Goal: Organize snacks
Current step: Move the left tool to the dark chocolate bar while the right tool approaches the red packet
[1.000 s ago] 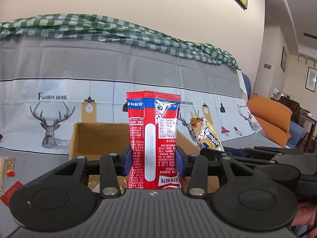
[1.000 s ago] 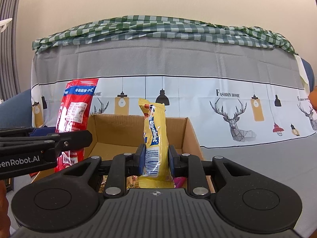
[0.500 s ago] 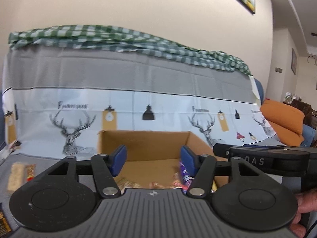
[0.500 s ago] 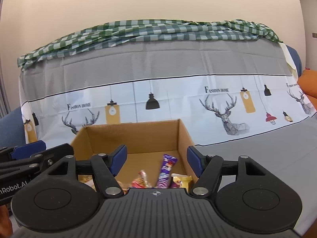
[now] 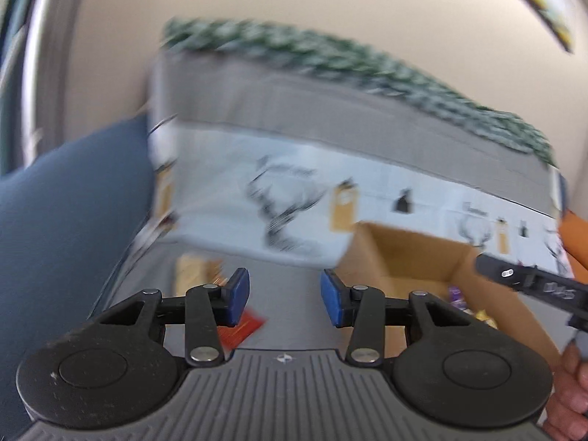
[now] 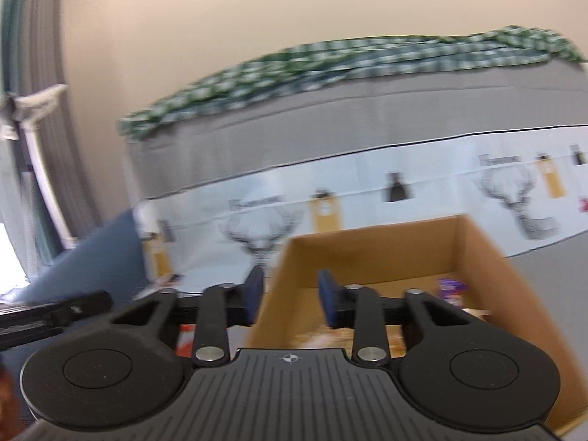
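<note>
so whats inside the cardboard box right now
The cardboard box holds loose snack packets: a purple wrapper near the right wall, yellowish ones below it. The right gripper, jaws closing on nothing, covers the box's near floor, and blur hides any labels.

Matt brown cardboard box, printed cloth sofa cover, glossy snack wrappers

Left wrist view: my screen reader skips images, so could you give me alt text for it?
The empty left gripper, jaws closing, points at grey cloth beside an open cardboard box of snacks. A red packet lies below it; the picture is blurred.
</note>
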A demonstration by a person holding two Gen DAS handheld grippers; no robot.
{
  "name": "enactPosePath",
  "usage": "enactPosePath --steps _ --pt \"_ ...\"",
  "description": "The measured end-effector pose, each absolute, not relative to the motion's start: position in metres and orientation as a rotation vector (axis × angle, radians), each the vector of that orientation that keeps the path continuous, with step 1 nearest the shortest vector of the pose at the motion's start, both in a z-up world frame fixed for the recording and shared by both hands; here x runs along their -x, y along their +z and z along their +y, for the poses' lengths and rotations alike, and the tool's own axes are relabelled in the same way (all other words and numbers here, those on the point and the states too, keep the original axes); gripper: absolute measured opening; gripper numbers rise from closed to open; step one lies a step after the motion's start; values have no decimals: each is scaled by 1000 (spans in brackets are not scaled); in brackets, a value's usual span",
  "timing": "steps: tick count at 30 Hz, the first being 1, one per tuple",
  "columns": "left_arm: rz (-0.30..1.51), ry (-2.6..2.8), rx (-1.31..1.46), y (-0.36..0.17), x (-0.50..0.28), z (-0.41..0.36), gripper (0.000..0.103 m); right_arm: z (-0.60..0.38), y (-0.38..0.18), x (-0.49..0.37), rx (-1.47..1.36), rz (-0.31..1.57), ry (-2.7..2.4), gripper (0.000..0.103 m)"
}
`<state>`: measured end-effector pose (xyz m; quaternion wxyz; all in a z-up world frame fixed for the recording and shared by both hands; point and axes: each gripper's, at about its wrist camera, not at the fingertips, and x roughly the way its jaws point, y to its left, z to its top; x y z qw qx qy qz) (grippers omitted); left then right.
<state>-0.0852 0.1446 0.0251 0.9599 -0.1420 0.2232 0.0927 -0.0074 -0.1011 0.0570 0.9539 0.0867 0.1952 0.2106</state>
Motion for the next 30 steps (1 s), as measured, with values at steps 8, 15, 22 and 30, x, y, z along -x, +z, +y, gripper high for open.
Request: enactPosePath --steps 8,15,22,30 --pt "558 268 361 -26 88 180 49 -34 47 17 -166 447 584 29" --pt "621 409 390 -47 73 202 82 16 27 21 -101 514 632 30" --pt "716 485 440 -69 58 219 85 43 8 12 -90 579 587 36" --pt "835 500 392 -88 45 221 76 65 -17 -2 -89 665 525 51"
